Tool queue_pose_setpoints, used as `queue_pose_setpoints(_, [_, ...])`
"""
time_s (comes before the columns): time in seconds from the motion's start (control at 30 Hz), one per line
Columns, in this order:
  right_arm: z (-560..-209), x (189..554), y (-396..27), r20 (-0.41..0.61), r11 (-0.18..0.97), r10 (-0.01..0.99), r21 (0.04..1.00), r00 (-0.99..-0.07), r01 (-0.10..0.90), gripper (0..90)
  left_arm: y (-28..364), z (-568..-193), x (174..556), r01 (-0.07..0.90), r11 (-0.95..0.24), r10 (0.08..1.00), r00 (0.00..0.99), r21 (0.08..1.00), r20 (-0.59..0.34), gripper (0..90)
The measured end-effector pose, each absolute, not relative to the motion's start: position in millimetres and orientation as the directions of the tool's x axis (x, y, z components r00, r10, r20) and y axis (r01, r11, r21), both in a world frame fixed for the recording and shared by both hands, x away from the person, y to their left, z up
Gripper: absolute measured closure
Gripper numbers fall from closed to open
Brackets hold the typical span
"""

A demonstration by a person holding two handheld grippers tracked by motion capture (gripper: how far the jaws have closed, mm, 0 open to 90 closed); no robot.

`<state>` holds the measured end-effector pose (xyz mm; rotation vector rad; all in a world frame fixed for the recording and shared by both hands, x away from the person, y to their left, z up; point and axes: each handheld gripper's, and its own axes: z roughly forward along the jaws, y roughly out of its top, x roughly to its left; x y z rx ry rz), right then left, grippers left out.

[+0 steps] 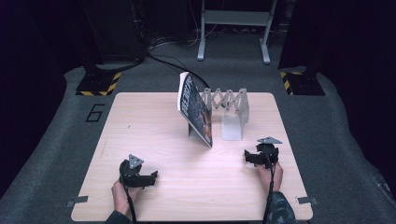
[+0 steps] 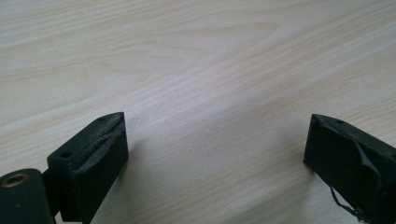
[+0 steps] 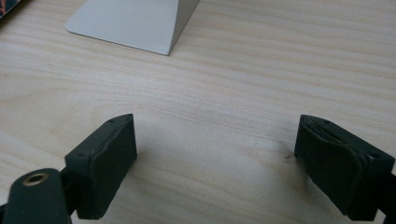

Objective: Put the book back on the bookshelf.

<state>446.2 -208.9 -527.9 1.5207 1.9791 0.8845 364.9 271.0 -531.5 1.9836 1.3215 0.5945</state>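
Both hand-held grippers low over bare tabletop (image 1: 154,135).
Left hand-held gripper (image 1: 152,176) jaws apart, empty; right hand-held gripper (image 1: 247,156) likewise, book (image 1: 195,109) beyond it.

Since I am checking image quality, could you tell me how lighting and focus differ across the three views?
High view: table brightly lit, surroundings nearly black, book slightly soft. Left gripper view: soft shadows beside the left gripper, wood grain sharp. Right gripper view: right gripper casts faint shadows; grey stand evenly lit, no glare.
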Motion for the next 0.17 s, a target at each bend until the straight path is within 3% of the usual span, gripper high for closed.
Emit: queue_pose_setpoints(0.17, [-527.9,446.1,-208.9,0.006,0.171,0.965,0.741,-0.261,0.649,12.3,270.5,-531.5,364.4,0.623,-0.262,0.923,0.385,0.737,0.002,6.1])
